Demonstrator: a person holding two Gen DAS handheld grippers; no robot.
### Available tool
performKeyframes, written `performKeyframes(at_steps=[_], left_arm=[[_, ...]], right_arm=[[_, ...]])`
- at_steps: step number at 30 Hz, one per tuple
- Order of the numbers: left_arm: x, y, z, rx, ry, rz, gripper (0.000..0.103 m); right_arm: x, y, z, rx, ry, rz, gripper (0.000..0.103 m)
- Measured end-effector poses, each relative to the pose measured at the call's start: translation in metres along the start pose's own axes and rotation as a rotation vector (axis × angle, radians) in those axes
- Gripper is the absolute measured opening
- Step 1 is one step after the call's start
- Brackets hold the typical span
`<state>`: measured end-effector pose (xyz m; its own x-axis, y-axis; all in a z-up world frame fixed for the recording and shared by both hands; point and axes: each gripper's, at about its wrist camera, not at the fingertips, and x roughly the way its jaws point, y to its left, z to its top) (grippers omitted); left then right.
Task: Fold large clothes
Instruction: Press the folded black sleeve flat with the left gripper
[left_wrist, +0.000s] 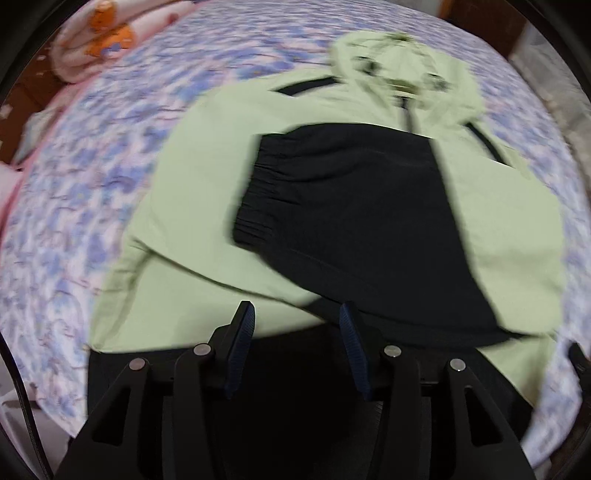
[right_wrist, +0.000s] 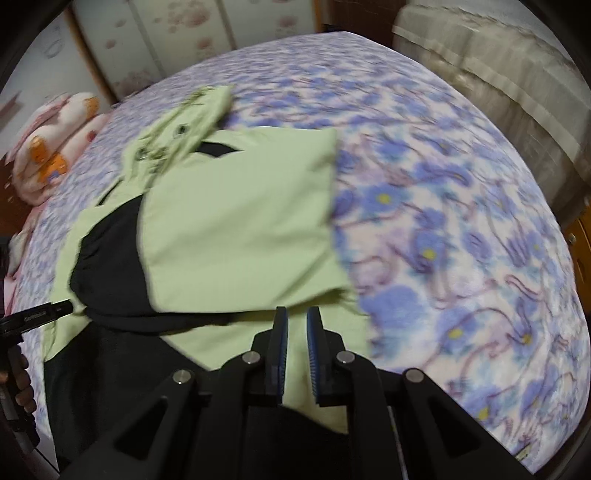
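Observation:
A light green hooded jacket (left_wrist: 207, 177) (right_wrist: 240, 221) lies flat on the bed, its hood (left_wrist: 402, 70) at the far end. A black sleeve (left_wrist: 351, 206) with a ribbed cuff is folded across its chest. In the right wrist view a green panel lies over that sleeve (right_wrist: 110, 258). My left gripper (left_wrist: 297, 314) hangs open over the jacket's lower part, near the black hem, with nothing between its fingers. My right gripper (right_wrist: 297, 317) has its jaws almost together on green jacket cloth at the near right edge. The left gripper (right_wrist: 37, 317) and a hand (right_wrist: 20, 384) show at that view's left edge.
The bed cover (left_wrist: 92, 147) (right_wrist: 461, 240) is pale with blue flowers and spreads wide to the right of the jacket. A pink and orange blanket (left_wrist: 92, 40) (right_wrist: 55, 147) is bundled at the far left. Cupboard doors (right_wrist: 166, 37) and beige bedding (right_wrist: 498, 74) stand behind.

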<state>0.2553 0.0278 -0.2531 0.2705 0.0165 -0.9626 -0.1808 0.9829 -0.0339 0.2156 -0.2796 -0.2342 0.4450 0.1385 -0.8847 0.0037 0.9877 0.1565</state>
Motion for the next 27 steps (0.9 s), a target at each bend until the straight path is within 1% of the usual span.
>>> performKeyframes(at_steps=[4, 5, 6, 7, 8, 9, 11, 12, 14, 15, 16, 19, 22, 23, 24, 25, 27], left_arm=[[-0.013, -0.032, -0.004, 0.099, 0.0, -0.149, 0.046], [-0.015, -0.043, -0.003, 0.129, 0.005, -0.194, 0.045], [-0.015, -0.052, -0.003, 0.151, 0.009, -0.227, 0.041], [-0.014, -0.06, -0.002, 0.168, 0.014, -0.251, 0.026], [-0.012, -0.069, 0.0, 0.183, 0.024, -0.282, 0.016], [-0.009, -0.078, 0.001, 0.195, 0.037, -0.318, 0.014], [-0.002, -0.091, 0.003, 0.215, 0.055, -0.36, 0.007], [0.002, -0.1, 0.004, 0.238, 0.067, -0.376, 0.007], [0.009, -0.112, 0.006, 0.266, 0.085, -0.388, 0.005], [0.013, -0.118, 0.007, 0.274, 0.091, -0.383, 0.005], [0.018, -0.12, 0.007, 0.275, 0.097, -0.376, 0.004], [0.041, -0.125, 0.013, 0.232, 0.143, -0.346, 0.004], [0.066, -0.117, 0.015, 0.187, 0.164, -0.27, 0.002], [0.07, -0.112, 0.016, 0.17, 0.164, -0.263, 0.001], [0.072, -0.104, 0.018, 0.149, 0.157, -0.273, 0.001], [0.072, -0.099, 0.019, 0.141, 0.148, -0.261, 0.001], [0.071, -0.091, 0.02, 0.157, 0.125, -0.207, 0.001]], right_arm=[[0.01, 0.034, 0.006, -0.088, 0.005, 0.131, 0.01], [0.013, 0.042, 0.007, -0.107, 0.0, 0.151, 0.01], [0.016, 0.05, 0.009, -0.131, -0.009, 0.172, 0.01], [0.019, 0.057, 0.009, -0.147, -0.016, 0.187, 0.009], [0.023, 0.063, 0.011, -0.158, -0.017, 0.207, 0.005], [0.028, 0.067, 0.012, -0.165, -0.015, 0.226, 0.002], [0.039, 0.072, 0.014, -0.178, -0.007, 0.25, 0.0], [0.044, 0.073, 0.015, -0.186, 0.0, 0.251, 0.0], [0.053, 0.072, 0.016, -0.182, 0.015, 0.268, 0.0], [0.06, 0.068, 0.017, -0.162, 0.027, 0.29, 0.0], [0.066, 0.065, 0.018, -0.149, 0.041, 0.292, 0.0], [0.083, 0.051, 0.019, -0.102, 0.095, 0.278, 0.0], [0.09, 0.038, 0.019, -0.064, 0.117, 0.272, 0.0], [0.091, 0.037, 0.02, -0.065, 0.116, 0.264, 0.0], [0.089, 0.034, 0.021, -0.082, 0.104, 0.215, 0.0], [0.087, 0.031, 0.022, -0.09, 0.097, 0.188, 0.0], [0.085, 0.02, 0.025, -0.07, 0.089, 0.147, 0.0]])
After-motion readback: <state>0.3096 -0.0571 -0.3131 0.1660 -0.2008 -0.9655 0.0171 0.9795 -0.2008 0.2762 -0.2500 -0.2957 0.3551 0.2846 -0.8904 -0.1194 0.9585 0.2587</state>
